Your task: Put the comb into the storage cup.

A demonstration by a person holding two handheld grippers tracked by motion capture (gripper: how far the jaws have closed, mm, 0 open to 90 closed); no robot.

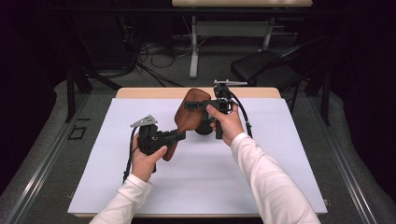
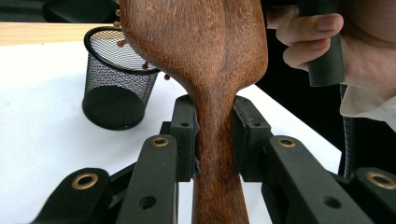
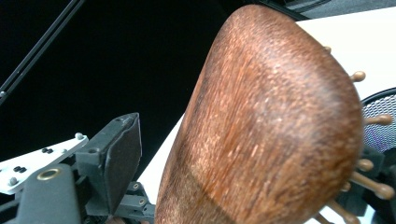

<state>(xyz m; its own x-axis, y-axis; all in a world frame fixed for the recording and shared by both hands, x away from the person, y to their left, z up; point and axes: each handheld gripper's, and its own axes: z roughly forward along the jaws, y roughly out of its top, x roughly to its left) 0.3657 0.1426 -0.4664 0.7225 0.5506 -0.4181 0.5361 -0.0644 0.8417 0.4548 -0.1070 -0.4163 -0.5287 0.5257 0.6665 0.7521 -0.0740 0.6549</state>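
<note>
Above a white mat (image 1: 196, 177) on the table (image 1: 140, 92), seen from the high view, a person in white sleeves lifts a wooden hairbrush (image 1: 190, 114) between two hand-held grippers. The left gripper (image 1: 180, 136) meets the brush at its lower end, at the handle; the left hand (image 1: 144, 161) grips that tool just below and to the brush's left. The right gripper (image 1: 191, 105) reaches the top of the brush head from the right, and the right hand (image 1: 227, 122) holds it just right of the brush. A dark cup sits behind the brush, mostly hidden.

From the left gripper view, the two black jaws of the left gripper (image 2: 215, 135) press on either side of the hairbrush (image 2: 205, 56) at its narrow neck, clamped on the wood. The brush's back faces the camera and its head rises above the jaws. A black mesh cup (image 2: 116, 79) stands upright on the mat (image 2: 42, 107), left of the brush. The right hand (image 2: 355, 42) is at the brush's upper right, wrapped around a black handle.

From the right gripper view, the hairbrush (image 3: 271, 135) head looms close, wooden pins (image 3: 369, 182) jutting from its right edge. One jaw stands apart to the brush's left; the other jaw is hidden, so I cannot tell whether this claw is closed. The mesh cup (image 3: 380, 121) peeks in right of the brush.
</note>
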